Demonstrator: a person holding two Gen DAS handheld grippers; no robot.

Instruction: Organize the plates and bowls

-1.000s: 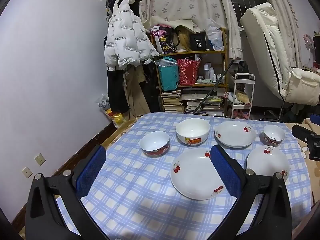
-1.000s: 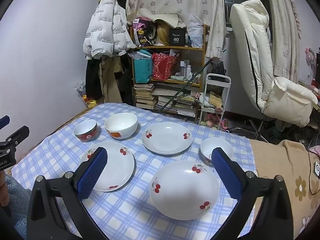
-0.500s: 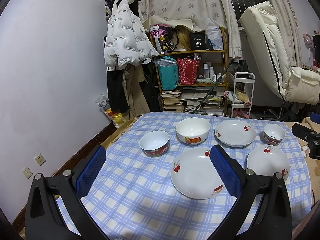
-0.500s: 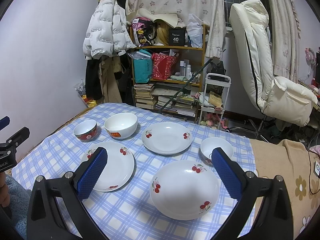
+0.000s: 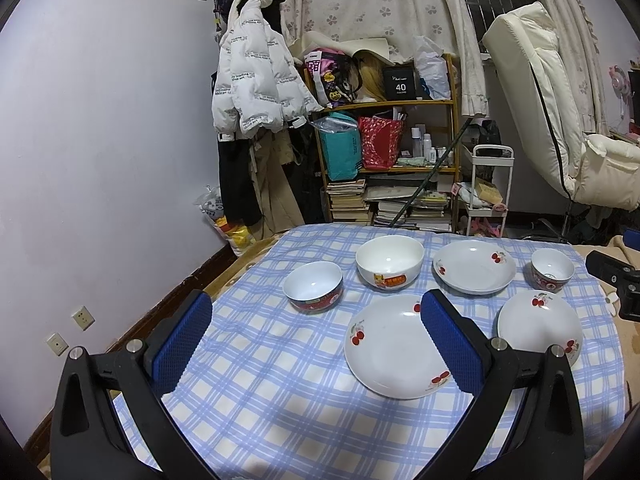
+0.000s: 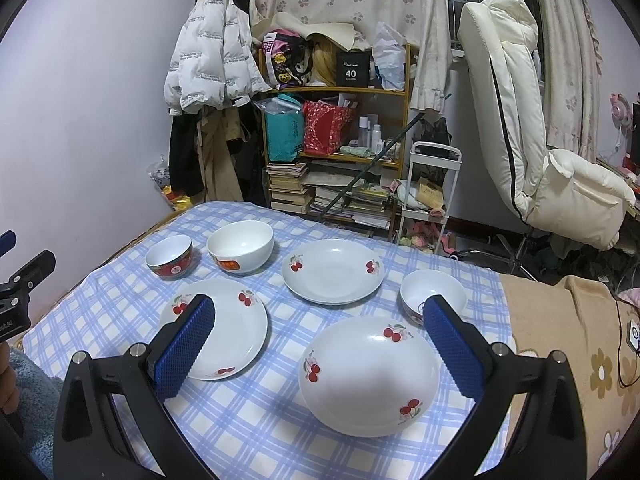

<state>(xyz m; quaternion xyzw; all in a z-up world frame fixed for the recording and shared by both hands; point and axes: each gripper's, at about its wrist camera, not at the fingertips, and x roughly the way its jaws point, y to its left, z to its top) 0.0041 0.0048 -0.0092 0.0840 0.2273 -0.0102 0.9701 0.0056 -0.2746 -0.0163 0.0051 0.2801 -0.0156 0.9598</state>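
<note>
Several white dishes sit on the blue checked tablecloth (image 5: 260, 380). My left gripper (image 5: 316, 320) hangs open above the near cloth, holding nothing. Ahead of it are a small red-banded bowl (image 5: 313, 286), a large white bowl (image 5: 389, 262), a cherry plate (image 5: 384, 352), a deeper far plate (image 5: 474, 266), another small bowl (image 5: 552, 270) and a right-hand plate (image 5: 538, 326). My right gripper (image 6: 319, 314) is open and empty over a cherry plate (image 6: 368, 376), with a second plate (image 6: 240, 332), a far plate (image 6: 333, 271), a small bowl (image 6: 432, 294), the large bowl (image 6: 240, 246) and the red-banded bowl (image 6: 170, 257) around it.
Behind the table stand a cluttered wooden shelf (image 5: 384, 168), a hanging white jacket (image 5: 252, 88), a small white trolley (image 6: 426, 192) and a cream recliner chair (image 6: 532, 140). A beige flowered blanket (image 6: 560, 340) covers the table's right end. A hand in a blue fleece sleeve (image 6: 24, 392) is at the left edge.
</note>
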